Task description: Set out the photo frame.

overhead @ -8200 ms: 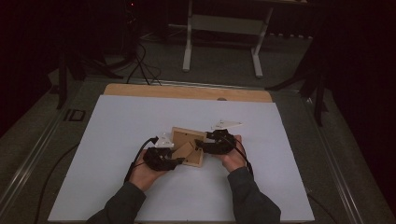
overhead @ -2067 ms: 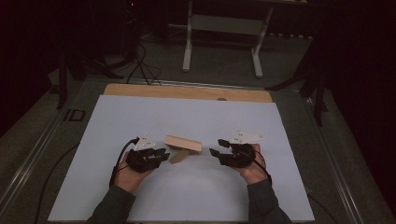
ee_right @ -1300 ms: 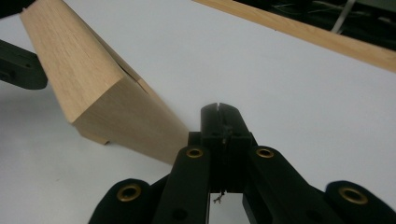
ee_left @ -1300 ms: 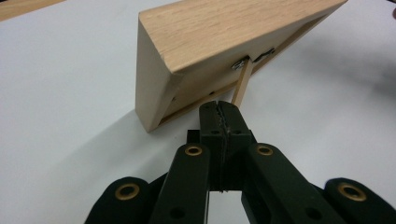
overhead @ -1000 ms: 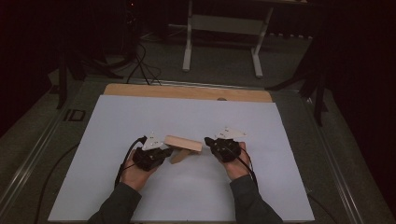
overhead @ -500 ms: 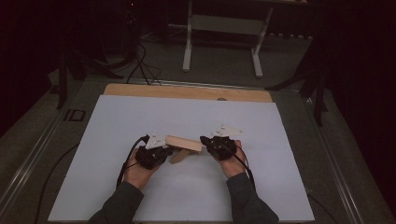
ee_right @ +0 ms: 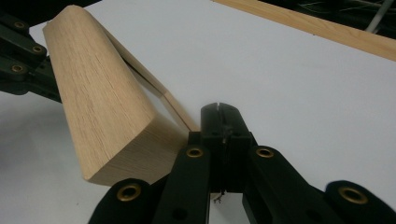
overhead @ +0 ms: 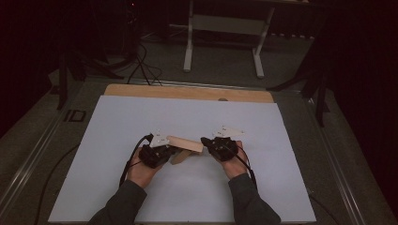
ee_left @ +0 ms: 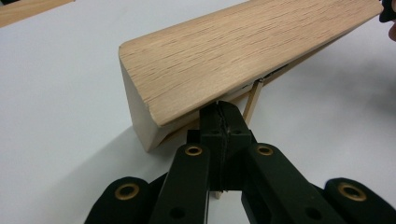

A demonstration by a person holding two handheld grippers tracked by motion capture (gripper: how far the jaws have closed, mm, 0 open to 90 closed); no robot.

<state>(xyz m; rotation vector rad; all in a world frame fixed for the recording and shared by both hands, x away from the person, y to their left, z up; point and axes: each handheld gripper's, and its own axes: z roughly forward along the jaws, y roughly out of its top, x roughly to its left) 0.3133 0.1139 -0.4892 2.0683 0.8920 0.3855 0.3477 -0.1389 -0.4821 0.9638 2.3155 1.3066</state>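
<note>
Wooden block of pale, open-grained oak with rounded edges, a thin slat beneath it, lying mid-table on the smooth white sheet. Left gripper and right gripper, matte black, flank its ends, jaws pressed together.

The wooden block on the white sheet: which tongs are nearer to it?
Too close to call. The left tongs, shut, sit tucked under the wooden block's left end. The right tongs, also shut, sit right beside its right end, next to the thin slat.
</note>
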